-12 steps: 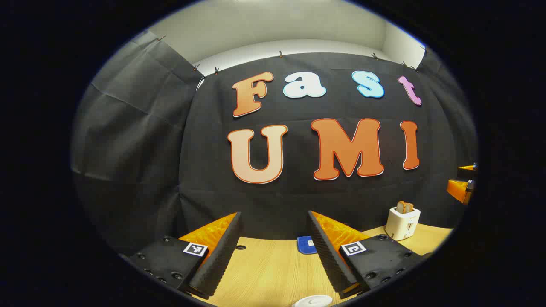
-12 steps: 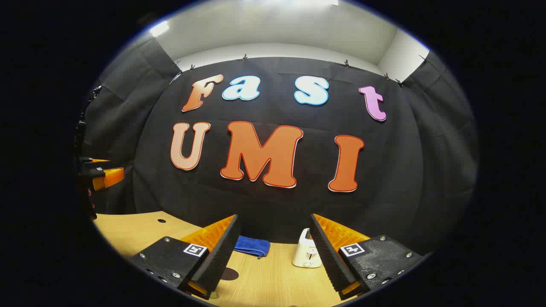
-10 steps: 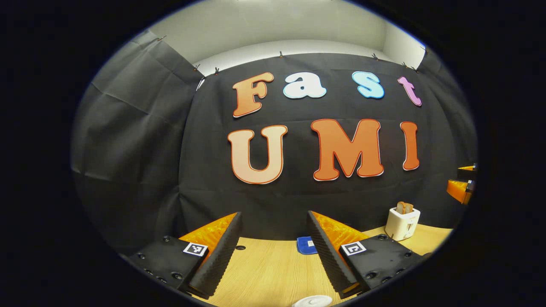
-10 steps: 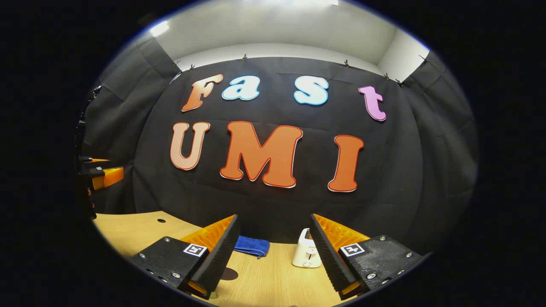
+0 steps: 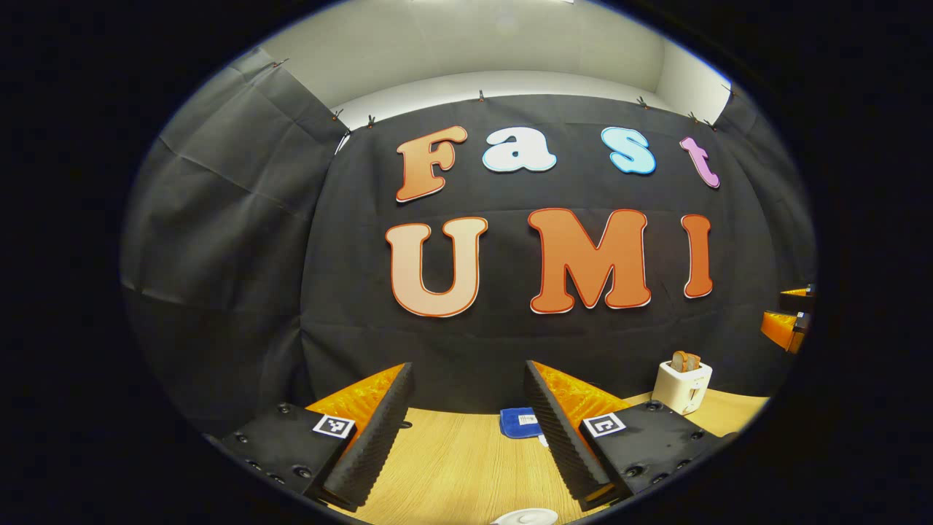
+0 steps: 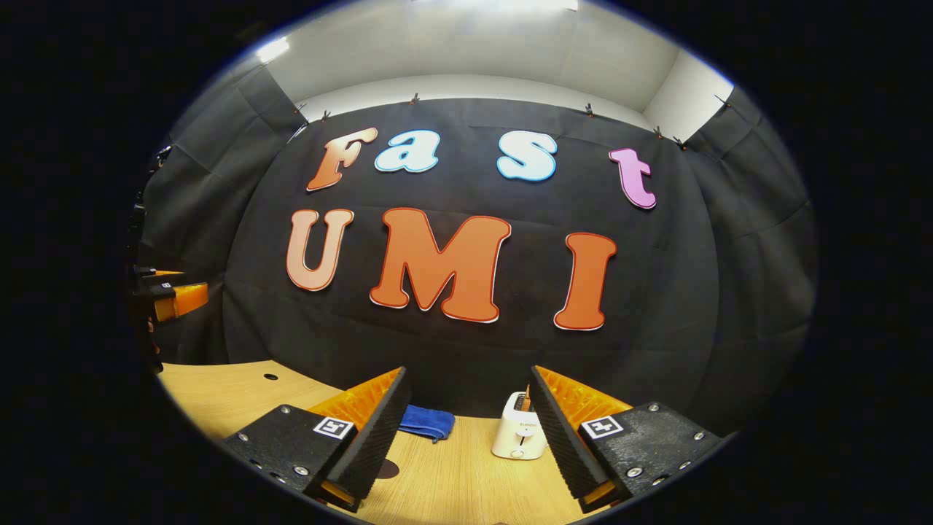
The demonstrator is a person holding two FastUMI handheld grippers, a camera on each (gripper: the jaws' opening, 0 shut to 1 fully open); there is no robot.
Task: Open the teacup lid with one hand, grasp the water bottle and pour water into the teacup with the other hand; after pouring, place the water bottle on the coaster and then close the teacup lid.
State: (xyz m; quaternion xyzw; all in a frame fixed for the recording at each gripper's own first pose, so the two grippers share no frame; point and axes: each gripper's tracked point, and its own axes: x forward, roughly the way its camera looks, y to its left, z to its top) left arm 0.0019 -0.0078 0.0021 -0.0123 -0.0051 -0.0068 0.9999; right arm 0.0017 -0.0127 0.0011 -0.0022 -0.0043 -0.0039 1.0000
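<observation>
We hold both tongs raised above the wooden surface point(image 5: 459, 467), aimed at the booth wall, each spread wide with nothing between its fingers. In the left gripper view, the left tongs point(image 5: 466, 430) sit at the bottom centre of the frame. A white round edge point(image 5: 525, 518) peeks in at the very bottom, just below them; we judge it may be the teacup lid, though too little shows to be sure. A blue cloth point(image 5: 519, 421) lies beyond, and a white toaster point(image 5: 683, 386) stands at lower right. In the right gripper view, the right tongs point(image 6: 466, 434) frame the toaster and the cloth, with a dark round patch point(image 6: 386, 469), perhaps the coaster, by the left finger. We judge the task barely begun: the next move calls for tipping the left tongs down toward the lid.
</observation>
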